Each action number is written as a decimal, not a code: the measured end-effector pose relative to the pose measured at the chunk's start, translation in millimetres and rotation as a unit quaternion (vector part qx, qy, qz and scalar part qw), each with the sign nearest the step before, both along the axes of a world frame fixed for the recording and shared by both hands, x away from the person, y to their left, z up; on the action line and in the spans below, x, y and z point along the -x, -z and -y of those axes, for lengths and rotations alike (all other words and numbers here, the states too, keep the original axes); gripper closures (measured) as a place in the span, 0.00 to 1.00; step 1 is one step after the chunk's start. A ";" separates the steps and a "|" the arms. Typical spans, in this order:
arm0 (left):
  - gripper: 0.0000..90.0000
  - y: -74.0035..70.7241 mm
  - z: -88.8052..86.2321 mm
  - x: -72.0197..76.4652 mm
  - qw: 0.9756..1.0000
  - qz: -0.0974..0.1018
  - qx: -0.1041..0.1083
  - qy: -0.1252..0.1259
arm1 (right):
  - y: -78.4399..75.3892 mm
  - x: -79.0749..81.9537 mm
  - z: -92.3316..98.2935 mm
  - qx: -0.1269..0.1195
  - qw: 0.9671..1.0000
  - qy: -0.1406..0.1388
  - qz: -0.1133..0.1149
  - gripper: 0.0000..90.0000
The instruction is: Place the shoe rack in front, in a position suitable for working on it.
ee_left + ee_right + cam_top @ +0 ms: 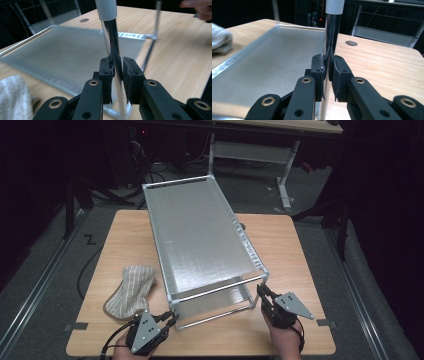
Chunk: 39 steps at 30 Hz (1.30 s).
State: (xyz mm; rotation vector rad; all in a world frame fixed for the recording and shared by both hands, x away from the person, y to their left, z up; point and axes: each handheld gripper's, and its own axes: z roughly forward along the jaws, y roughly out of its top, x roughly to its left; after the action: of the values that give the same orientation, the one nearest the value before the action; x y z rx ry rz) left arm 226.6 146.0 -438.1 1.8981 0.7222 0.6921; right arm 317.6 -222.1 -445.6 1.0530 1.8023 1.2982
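While a metal shelf rack (200, 235) stands on a wooden table (300, 260) in a dark room, each gripper pinches one near corner post. Left gripper (172, 321) clamps the left post (113, 50), right gripper (261, 292) the right post (329, 37); a folded cloth (131, 290) lies beside the rack.

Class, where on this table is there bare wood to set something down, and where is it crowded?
Free: right of the metal rack, out to the table edge, and the far-left corner. Crowded: near left, where the folded cloth lies beside the rack and left hand-held gripper.
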 end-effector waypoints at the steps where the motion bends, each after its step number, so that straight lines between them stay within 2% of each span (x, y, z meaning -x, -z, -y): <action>1: 0.86 -0.2 3.4 -0.9 1.000 0.000 -0.001 0.002 | 0.2 -5.6 -0.2 -0.001 1.000 0.003 0.000 0.88; 3: 0.86 -0.4 10.7 -3.4 1.000 0.001 -0.003 0.004 | 0.6 -12.1 1.6 -0.010 1.000 0.016 -0.004 0.78; 4: 0.86 -0.7 14.4 -5.3 1.000 0.000 -0.002 0.007 | 0.4 -12.1 3.2 -0.015 1.000 0.019 -0.005 0.76; 7: 0.86 -1.2 27.0 -11.5 1.000 -0.001 -0.001 0.018 | 0.2 -4.1 9.2 -0.022 0.999 0.040 0.005 0.69; 14: 0.86 -0.8 60.8 -26.9 0.999 -0.001 0.002 0.048 | 4.5 7.9 27.1 -0.028 0.997 0.069 0.003 0.64; 20: 0.86 -0.5 93.6 -38.4 0.997 0.005 0.004 0.076 | 4.2 28.0 41.4 -0.025 0.996 0.089 0.001 0.61; 25: 0.86 1.5 114.9 -44.3 0.996 0.013 0.009 0.087 | 6.0 43.7 52.3 -0.026 0.995 0.099 -0.004 0.61; 30: 0.86 2.6 131.6 -51.8 0.995 0.012 0.017 0.095 | 8.1 53.1 55.3 -0.019 0.995 0.100 -0.009 0.60; 32: 0.85 1.9 133.9 -52.3 0.995 0.011 0.018 0.100 | 9.1 55.2 53.7 -0.017 0.995 0.098 -0.012 0.59; 34: 0.76 1.9 130.0 -49.1 0.994 0.012 0.019 0.111 | 10.2 56.5 50.8 -0.015 0.996 0.088 -0.016 0.58; 36: 0.70 4.0 118.8 -42.9 0.993 0.012 0.025 0.115 | 11.4 56.4 47.7 -0.013 0.997 0.080 -0.020 0.58; 39: 0.65 9.7 90.3 -33.3 0.994 0.011 0.029 0.101 | 12.1 56.3 41.3 -0.013 0.997 0.066 -0.025 0.58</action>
State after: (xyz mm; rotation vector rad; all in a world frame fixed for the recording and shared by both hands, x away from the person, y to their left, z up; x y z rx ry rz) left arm 259.9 55.7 -447.9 1.8758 0.5234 0.5571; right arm 261.3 -263.4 -457.7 1.2058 1.7258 1.2286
